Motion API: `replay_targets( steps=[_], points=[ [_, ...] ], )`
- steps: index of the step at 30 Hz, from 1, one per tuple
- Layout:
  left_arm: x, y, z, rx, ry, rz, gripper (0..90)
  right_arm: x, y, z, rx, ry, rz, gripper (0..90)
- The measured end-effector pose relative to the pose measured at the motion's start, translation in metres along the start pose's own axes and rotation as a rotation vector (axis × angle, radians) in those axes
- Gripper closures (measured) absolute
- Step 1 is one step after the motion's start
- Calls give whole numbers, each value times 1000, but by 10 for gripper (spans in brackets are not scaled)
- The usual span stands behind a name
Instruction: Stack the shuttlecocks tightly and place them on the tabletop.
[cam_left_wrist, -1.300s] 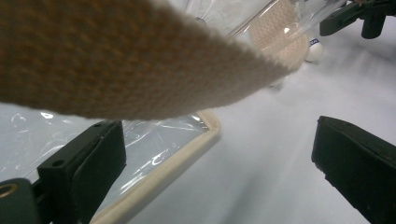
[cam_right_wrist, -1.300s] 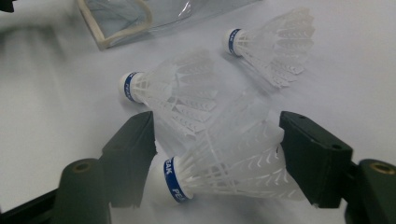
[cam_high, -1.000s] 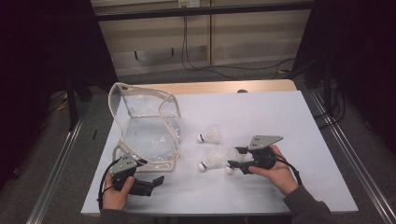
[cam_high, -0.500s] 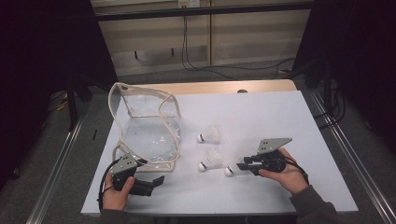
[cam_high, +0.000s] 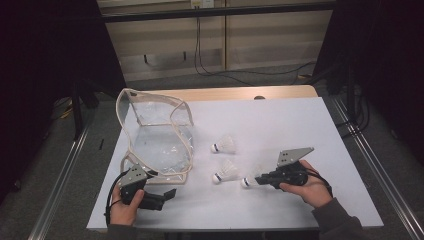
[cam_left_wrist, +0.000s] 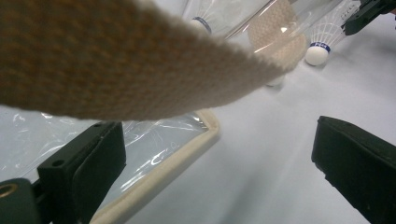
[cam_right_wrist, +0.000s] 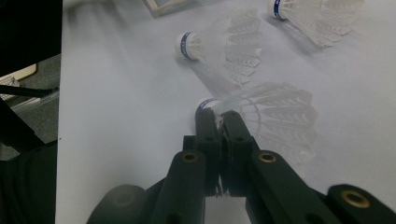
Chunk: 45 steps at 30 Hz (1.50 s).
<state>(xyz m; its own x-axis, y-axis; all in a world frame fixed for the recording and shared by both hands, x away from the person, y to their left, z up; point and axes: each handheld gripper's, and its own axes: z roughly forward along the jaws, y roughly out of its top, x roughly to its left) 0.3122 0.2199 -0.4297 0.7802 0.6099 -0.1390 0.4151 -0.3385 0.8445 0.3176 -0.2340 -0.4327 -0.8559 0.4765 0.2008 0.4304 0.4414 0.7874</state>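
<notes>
Start from the biggest piece, the clear bag (cam_high: 157, 140), standing on the left half of the table (cam_high: 300, 125) with its woven strap (cam_left_wrist: 116, 60) drooping across the left gripper view. Use the left gripper (cam_high: 169, 193), jaws wide apart and clamped on nothing, resting just beside the bag's near rim, to steady that rim and keep the opening wide. With the right gripper (cam_right_wrist: 219, 119) having just been closing and now pressed together on the feather skirt of the held shuttlecock (cam_right_wrist: 275, 112), close behind the cork and low over the right near part of the table, keep the squeeze light to avoid crushing or splitting the feathers. Lift straight up before swinging left, clearing the second shuttlecock (cam_high: 225, 172) just beside the held one on the bag's side, and the third shuttlecock (cam_high: 225, 145) a little farther back. Carry cork-first over the rim and release only once well inside, probably low, to avoid a bounce back out. Around all this: a dark room, black on either side, a pale panelled wall with cables hanging behind, metal rails along the floor. Underneath: a white, flat, matt tabletop with a wooden strip at the far edge, seemingly smooth enough to send a shuttlecock rolling at a nudge.
</notes>
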Motion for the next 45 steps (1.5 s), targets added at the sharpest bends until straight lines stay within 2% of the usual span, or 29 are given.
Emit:
replay_targets(
  steps=[15, 19, 23, 34, 40, 45],
  points=[
    [0, 0, 0, 5, 0, 1, 30, -2, -2, -6, -4, -17, -2, 873],
    [0, 0, 0, 0, -1, 3, 30, -4, -1, -10, -25, -26, 7, 873],
    [0, 0, 0, 0, -1, 2, 30, -7, 0, -15, -49, -50, 16, 873],
    [-1, 0, 0, -1, 0, 3, 30, -22, 2, -21, -124, -152, 56, 874],
    [0, 0, 0, -2, -1, 4, 30, -30, 3, -20, -132, -205, 69, 874],
    [0, 0, 0, -2, -3, 4, 30, -37, 2, -16, -140, -243, 100, 873]
  ],
)
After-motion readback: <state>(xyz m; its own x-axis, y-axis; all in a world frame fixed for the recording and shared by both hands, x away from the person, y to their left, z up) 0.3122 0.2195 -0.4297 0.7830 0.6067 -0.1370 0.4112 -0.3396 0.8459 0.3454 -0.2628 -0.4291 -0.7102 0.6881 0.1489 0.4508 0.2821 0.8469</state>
